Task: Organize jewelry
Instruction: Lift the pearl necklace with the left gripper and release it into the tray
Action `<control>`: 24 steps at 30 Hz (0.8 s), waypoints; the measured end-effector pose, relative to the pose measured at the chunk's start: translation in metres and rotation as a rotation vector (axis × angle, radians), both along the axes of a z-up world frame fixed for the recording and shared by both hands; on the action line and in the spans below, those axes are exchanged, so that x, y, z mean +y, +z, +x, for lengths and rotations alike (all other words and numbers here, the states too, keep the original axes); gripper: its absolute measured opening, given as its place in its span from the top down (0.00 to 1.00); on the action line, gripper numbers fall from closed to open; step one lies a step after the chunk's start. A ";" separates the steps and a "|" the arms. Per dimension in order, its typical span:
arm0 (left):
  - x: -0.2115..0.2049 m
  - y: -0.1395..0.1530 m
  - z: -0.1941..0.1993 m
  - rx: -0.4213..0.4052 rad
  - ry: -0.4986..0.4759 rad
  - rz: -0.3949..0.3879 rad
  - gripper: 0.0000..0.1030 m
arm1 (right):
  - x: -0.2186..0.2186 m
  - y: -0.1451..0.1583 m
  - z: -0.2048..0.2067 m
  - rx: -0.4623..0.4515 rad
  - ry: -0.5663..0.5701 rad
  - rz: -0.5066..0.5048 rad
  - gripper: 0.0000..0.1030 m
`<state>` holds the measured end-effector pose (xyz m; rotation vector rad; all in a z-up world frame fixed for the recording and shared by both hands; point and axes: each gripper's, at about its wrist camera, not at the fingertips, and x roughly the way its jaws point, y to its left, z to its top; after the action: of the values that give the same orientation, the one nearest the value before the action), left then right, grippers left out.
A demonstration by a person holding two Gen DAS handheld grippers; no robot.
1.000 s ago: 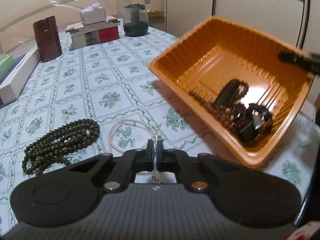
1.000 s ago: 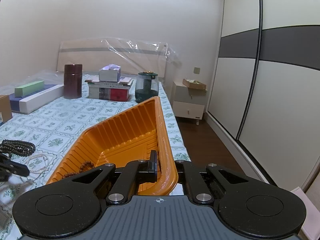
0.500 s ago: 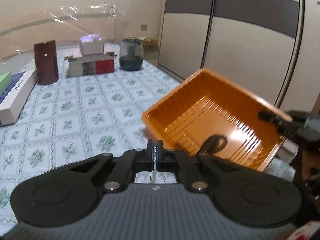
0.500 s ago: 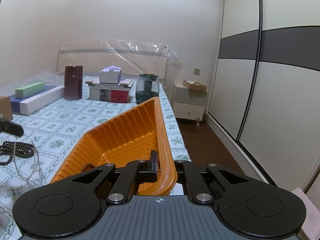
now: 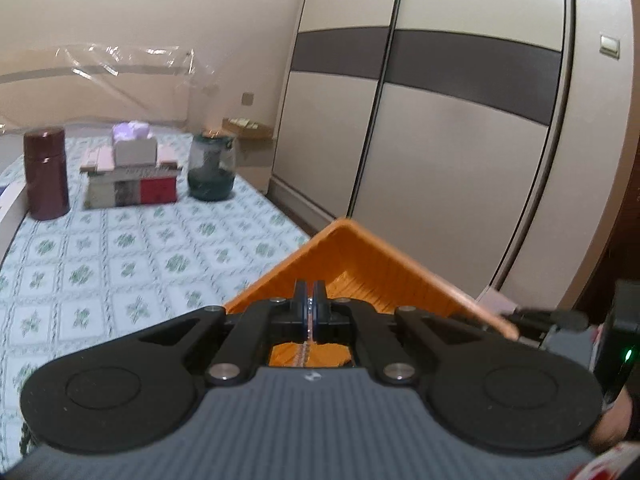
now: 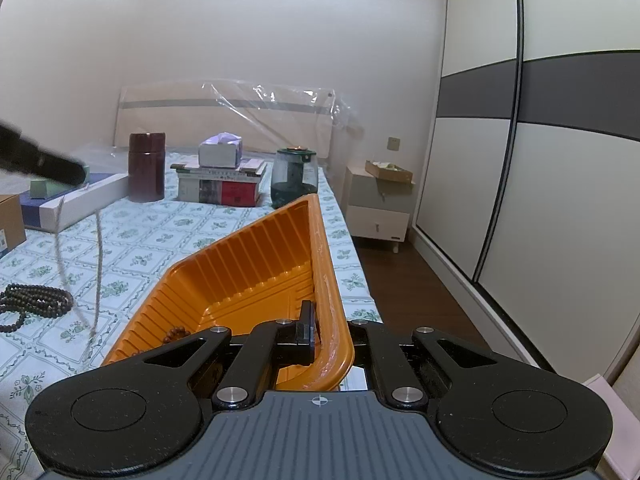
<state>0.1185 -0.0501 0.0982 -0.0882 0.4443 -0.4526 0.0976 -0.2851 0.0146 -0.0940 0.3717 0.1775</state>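
Far left in the right wrist view: dark beads (image 6: 34, 305) heaped on the bed (image 6: 168, 236), well apart from the tray. Above them, left hand-held gripper (image 6: 78, 171) aloft, jaws pressed together on a thin chain (image 6: 97, 264), which hung down in two blurred strands towards the bedspread, just left of the tray. From that gripper's own camera, the left hand-held gripper (image 5: 309, 300) seen clamped on the chain (image 5: 306, 350), a short beaded stretch visible below the fingers, orange tray (image 5: 360, 276) behind. Centre: orange tray (image 6: 248, 276) tipped up, one long side raised, a few brown beads (image 6: 175, 334) lying in its low corner. Right hand-held gripper (image 6: 320, 320) clamped on the tray's near rim, one finger (image 6: 306, 330) inside the wall, the other hidden behind it. Farther back on the bed: maroon canister (image 6: 146, 166), books (image 6: 220, 188) with a tissue box (image 6: 221, 152) on top, dark glass jar (image 6: 294, 178). Right: nightstand (image 6: 378, 208), then wardrobe (image 6: 540, 140).
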 end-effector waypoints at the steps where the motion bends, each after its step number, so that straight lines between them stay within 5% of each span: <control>1: -0.002 0.005 0.001 -0.012 -0.003 -0.001 0.99 | 0.000 0.000 0.000 0.000 0.000 0.001 0.94; 14: -0.023 0.043 0.014 -0.100 -0.057 -0.049 0.99 | 0.000 0.001 -0.002 -0.003 0.001 0.005 0.94; 24: -0.035 0.000 0.040 0.015 -0.062 -0.032 0.99 | -0.001 0.001 -0.001 0.000 -0.001 0.007 0.94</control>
<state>0.1582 -0.0855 0.0979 -0.1094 0.4551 -0.5205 0.0964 -0.2866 0.0154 -0.0870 0.3711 0.1777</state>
